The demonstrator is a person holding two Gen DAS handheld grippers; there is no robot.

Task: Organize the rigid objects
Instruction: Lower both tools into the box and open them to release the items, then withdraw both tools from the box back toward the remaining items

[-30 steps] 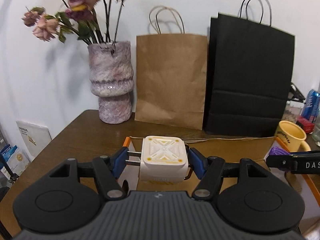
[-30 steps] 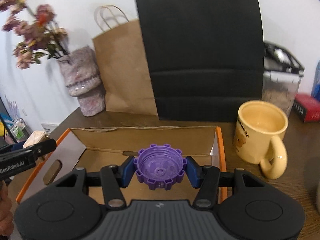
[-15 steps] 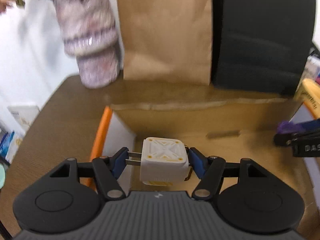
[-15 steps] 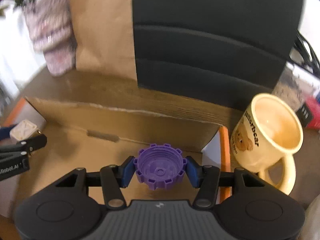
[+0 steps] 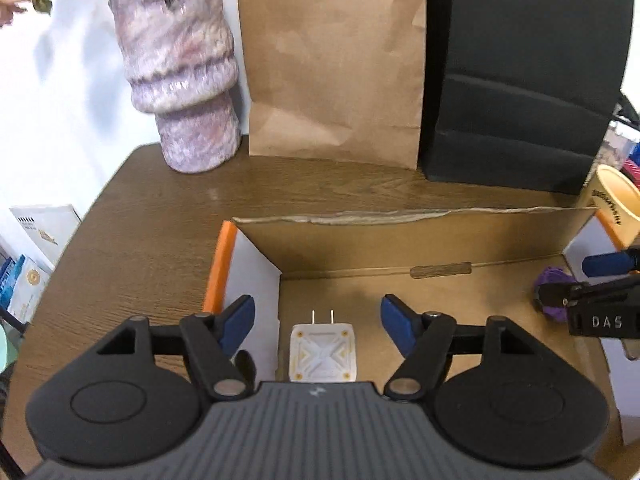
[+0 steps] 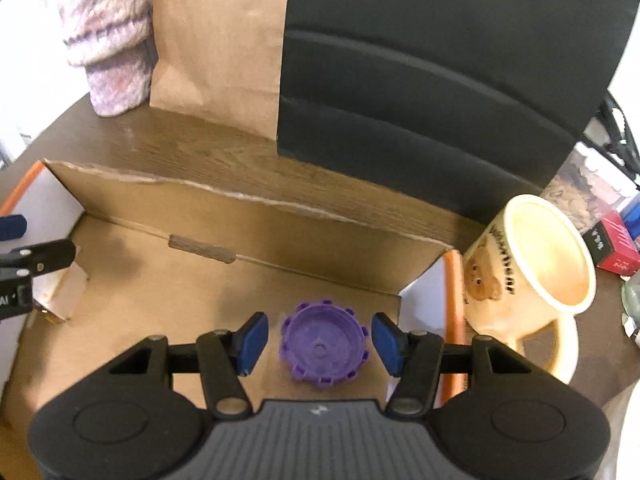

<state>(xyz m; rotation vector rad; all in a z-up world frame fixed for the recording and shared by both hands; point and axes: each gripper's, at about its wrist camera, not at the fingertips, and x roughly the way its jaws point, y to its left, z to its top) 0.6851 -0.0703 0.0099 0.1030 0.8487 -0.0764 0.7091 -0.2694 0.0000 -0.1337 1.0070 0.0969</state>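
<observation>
A white plug adapter with two prongs lies on the floor of the open cardboard box, at its left end. My left gripper is open above it, jaws wide apart. A purple toothed cap lies on the box floor at the right end, between the open jaws of my right gripper. The cap also shows in the left wrist view, partly hidden by the right gripper. The adapter shows at the left edge of the right wrist view.
Behind the box stand a brown paper bag, a black paper bag and a mottled purple vase with flowers. A cream mug stands just right of the box. Red and blue boxes lie at far right.
Both grippers have lowered into the box and opened. The adapter and the purple cap have been let go and now rest on the box floor.
</observation>
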